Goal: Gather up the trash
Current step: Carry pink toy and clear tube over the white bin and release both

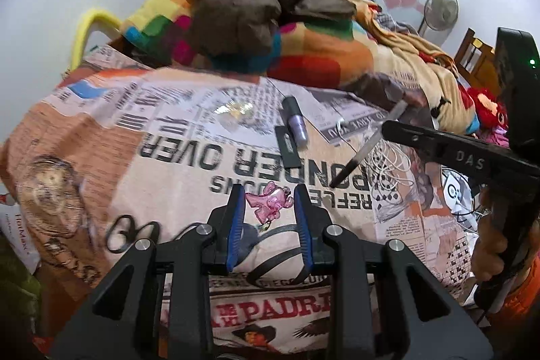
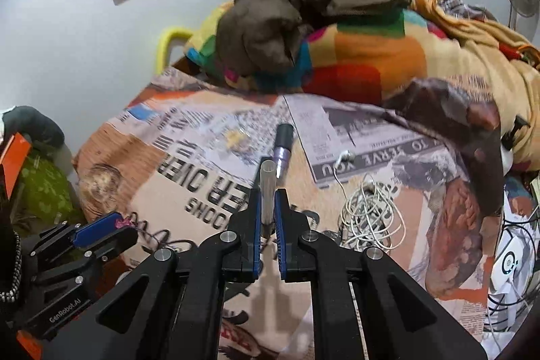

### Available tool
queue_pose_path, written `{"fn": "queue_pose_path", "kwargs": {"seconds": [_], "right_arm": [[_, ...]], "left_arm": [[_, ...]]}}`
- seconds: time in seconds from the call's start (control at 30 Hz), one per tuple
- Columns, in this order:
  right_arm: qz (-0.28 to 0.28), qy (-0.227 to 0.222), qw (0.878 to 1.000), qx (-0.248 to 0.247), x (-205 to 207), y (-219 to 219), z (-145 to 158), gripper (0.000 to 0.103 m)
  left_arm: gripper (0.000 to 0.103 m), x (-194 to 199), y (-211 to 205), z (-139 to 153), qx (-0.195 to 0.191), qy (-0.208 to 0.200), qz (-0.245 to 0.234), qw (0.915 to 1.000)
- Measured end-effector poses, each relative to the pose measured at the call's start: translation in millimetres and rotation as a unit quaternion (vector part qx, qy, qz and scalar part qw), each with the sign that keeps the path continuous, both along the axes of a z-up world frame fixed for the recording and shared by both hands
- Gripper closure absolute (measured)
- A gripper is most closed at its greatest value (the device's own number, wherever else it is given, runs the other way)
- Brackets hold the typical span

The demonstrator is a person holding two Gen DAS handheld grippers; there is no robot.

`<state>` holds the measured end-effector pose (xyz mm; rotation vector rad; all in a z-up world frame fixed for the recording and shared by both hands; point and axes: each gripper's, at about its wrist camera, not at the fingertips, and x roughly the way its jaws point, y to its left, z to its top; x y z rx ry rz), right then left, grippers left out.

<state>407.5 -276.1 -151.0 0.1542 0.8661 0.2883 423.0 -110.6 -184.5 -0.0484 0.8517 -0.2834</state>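
Both grippers were mid-pickup over the bed (image 1: 189, 157), covered in a newspaper-print sheet. The right gripper (image 2: 268, 191) was clenched on a slim clear tube (image 2: 266, 188) standing upright between its pads, above the sheet. The left gripper (image 1: 270, 194) grasped a small pink trinket (image 1: 270, 201) between its blue pads. A purple-capped tube (image 1: 296, 123) and a crumpled clear wrapper (image 1: 234, 110) lay further up the sheet. Judged from this, the next move called for carrying both items to a bin, none being visible.
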Motion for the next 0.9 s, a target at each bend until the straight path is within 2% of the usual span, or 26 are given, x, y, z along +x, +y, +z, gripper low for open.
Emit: {"fn": "queue_pose_path", "kwargs": {"seconds": [0.2,0.43,0.63,0.9], "right_arm": [[0.015,-0.025,1.000,-0.003,-14.6,18.2,29.3,0.096],[0.046,-0.049,0.998,-0.009,-33.4,59.0,56.2,0.096],[0.091,-0.060,0.994,-0.008,-50.0,116.6,69.1,0.096],[0.168,-0.059,0.984,-0.005,-74.6,205.5,69.2,0.096]], "left_arm": [[0.075,-23.6,36.5,31.4,-0.005,-0.024,0.030,0.9993],[0.075,-54.1,86.8,53.9,-0.010,-0.046,0.067,0.9967],[0.075,-82.9,139.2,64.1,-0.016,-0.059,0.103,0.9928],[0.075,-126.1,221.2,64.9,-0.007,-0.065,0.160,0.9849]]}}
